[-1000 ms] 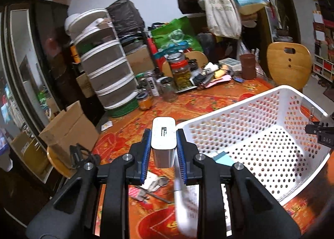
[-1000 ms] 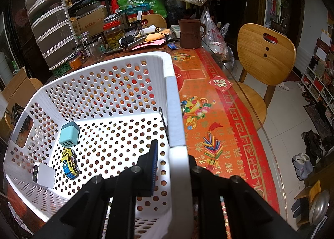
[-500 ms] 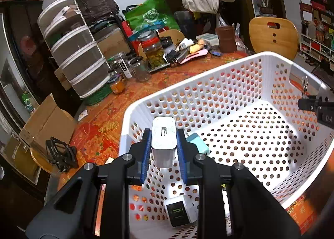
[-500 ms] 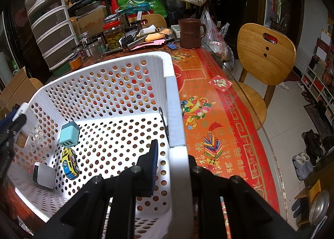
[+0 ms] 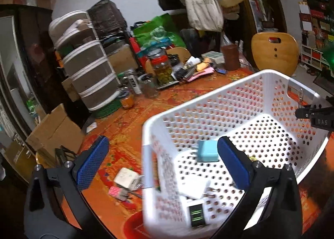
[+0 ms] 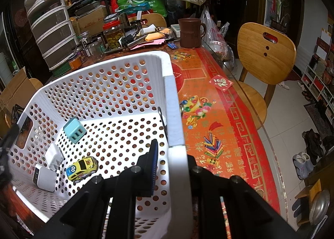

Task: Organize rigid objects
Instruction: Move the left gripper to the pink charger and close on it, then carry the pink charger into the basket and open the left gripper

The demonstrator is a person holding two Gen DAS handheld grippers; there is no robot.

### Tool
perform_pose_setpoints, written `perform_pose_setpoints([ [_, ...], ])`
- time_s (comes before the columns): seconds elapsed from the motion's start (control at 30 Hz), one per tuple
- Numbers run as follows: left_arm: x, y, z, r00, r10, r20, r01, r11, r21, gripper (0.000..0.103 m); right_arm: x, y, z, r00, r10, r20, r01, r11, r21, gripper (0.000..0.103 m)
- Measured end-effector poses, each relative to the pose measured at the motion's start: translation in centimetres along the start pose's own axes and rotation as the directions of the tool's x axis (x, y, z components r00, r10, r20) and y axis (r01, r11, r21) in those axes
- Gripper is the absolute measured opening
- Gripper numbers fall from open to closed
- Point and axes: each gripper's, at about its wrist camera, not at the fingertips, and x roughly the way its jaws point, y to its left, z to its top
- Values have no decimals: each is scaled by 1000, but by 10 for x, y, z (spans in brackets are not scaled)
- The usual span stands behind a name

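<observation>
A white perforated basket (image 5: 258,92) (image 6: 167,65) stands on the orange table. Inside lie a light blue charger (image 5: 207,151) (image 6: 74,131), a white charger (image 5: 195,186) (image 6: 54,156), a white power bank (image 6: 44,177) (image 5: 196,214) and a yellow toy car (image 6: 82,168). My left gripper (image 5: 165,161) is open and empty above the basket's left rim. My right gripper (image 6: 173,159) is shut on the basket's right wall. Another white charger (image 5: 127,178) and a pink item (image 5: 118,192) lie on the table left of the basket.
Jars (image 5: 163,68), a brown mug (image 6: 191,33), stacked drawers (image 5: 89,76) and clutter crowd the table's far side. A cardboard box (image 5: 54,132) sits at the left. A wooden chair (image 6: 265,59) stands to the right of the table.
My left gripper carried the white charger over the basket, then opened; the charger now lies in the basket. The right gripper has not moved.
</observation>
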Motion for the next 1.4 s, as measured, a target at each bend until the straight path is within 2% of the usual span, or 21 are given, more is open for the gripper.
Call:
perform_pose_setpoints([
  [0.07,-7,27,-1,1000,22,12,-21,999,-50,103,0,0,0,1000,1,0,-1,1000,0,14],
  [0.17,-2,84,-10,999,32,-17,-34,989,-147,102,0,0,0,1000,1,-3,-1,1000,-3,14],
  [0.2,4,97,-14,998,41,-44,-47,985,-168,102,0,-1,1,1000,0,-3,0,1000,-4,14],
  [0.23,21,118,-25,994,25,-105,-44,981,-188,102,0,-1,1,1000,-1,-3,1,1000,-4,14],
  [0.33,62,152,-60,972,-12,-236,-44,972,-233,102,0,-1,1,1000,-1,-4,1,1000,-3,14],
  [0.43,99,175,-106,935,-100,-340,-15,948,-317,100,0,-1,1,1000,-1,-4,1,1000,-4,14],
  [0.53,116,182,-131,916,-163,-367,19,930,-366,91,0,-1,1,1000,-7,-6,7,1000,-5,14],
  [0.7,127,166,-145,907,-194,-373,56,935,-350,91,0,-1,1,1000,-11,-8,11,1000,-8,14],
  [0.77,134,158,-145,899,-198,-390,56,936,-347,79,-1,-1,1,1000,-11,-9,11,1000,-8,14],
  [0.8,135,156,-145,896,-199,-396,55,936,-347,69,-1,-1,1,1000,-11,-9,11,1000,-8,14],
  [0.83,141,153,-147,890,-214,-403,65,933,-353,64,-1,-1,2,1000,-11,-9,11,1000,-9,14],
  [0.9,148,150,-147,883,-224,-413,69,931,-358,62,-1,-1,1,1000,-12,-9,12,1000,-8,14],
  [0.97,151,149,-147,885,-229,-406,74,929,-363,56,-1,-1,1,1000,-11,-9,11,1000,-8,14],
  [1.0,152,148,-146,884,-237,-404,81,927,-366,44,-1,-1,1,1000,-11,-9,11,1000,-9,14],
  [1.03,151,147,-145,884,-237,-402,83,928,-364,43,-1,-1,1,1000,-12,-8,12,1000,-10,14],
  [1.2,135,146,-136,918,-152,-365,31,947,-318,43,-1,-1,0,1000,-9,-9,9,1000,-10,14],
  [1.3,113,148,-125,944,-73,-323,-23,958,-285,43,-1,0,0,1000,-10,-9,10,1000,-10,14],
  [1.4,96,150,-113,955,-7,-297,-71,965,-251,43,-1,0,0,1000,-9,-9,9,1000,-9,14],
])
